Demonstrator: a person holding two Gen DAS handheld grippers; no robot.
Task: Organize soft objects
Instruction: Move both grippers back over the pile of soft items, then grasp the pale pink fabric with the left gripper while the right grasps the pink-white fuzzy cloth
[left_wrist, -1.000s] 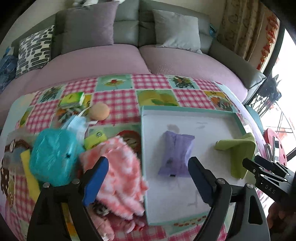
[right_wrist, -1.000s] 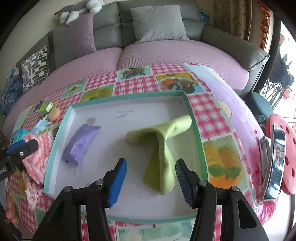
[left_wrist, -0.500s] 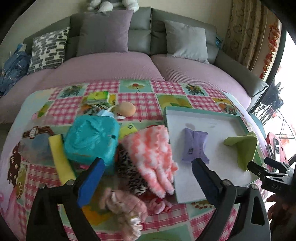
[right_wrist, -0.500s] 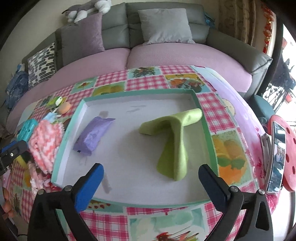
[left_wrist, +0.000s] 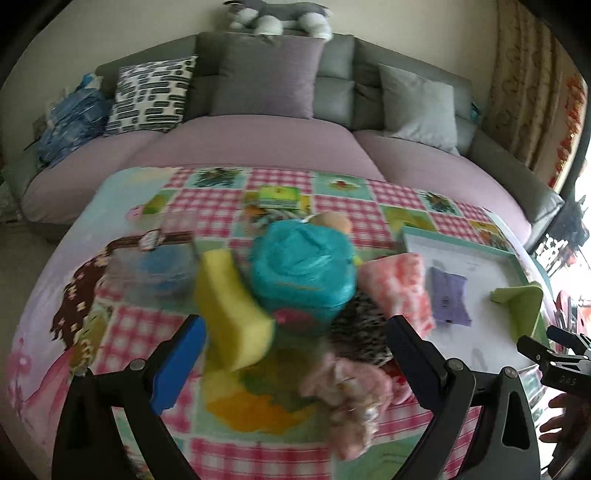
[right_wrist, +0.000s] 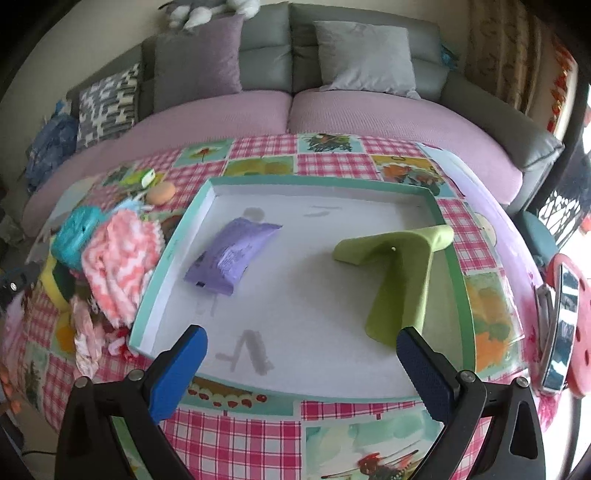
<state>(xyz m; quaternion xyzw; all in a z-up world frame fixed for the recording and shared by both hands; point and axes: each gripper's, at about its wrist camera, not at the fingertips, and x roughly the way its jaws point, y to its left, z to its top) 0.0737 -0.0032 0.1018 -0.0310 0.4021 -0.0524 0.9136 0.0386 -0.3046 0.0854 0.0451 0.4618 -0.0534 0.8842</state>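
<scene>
Left claw (left_wrist: 295, 350) is gaping wide, holding nothing; yellow sponge (left_wrist: 231, 310) is lying just ahead, long axis running away from it. Right claw (right_wrist: 301, 363), equally wide and empty, is hovering over the tray (right_wrist: 458, 295), farther off.

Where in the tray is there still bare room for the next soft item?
Free: the tray floor between the purple pack and the green cloth, plus the whole near strip along the front rim. Crowded: the tablecloth left of the tray, piled with the pink knit, teal bundle and yellow sponge.

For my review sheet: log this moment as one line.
tray: purple pack, green cloth | pile beside tray: yellow sponge | left gripper: open, empty | right gripper: open, empty
</scene>
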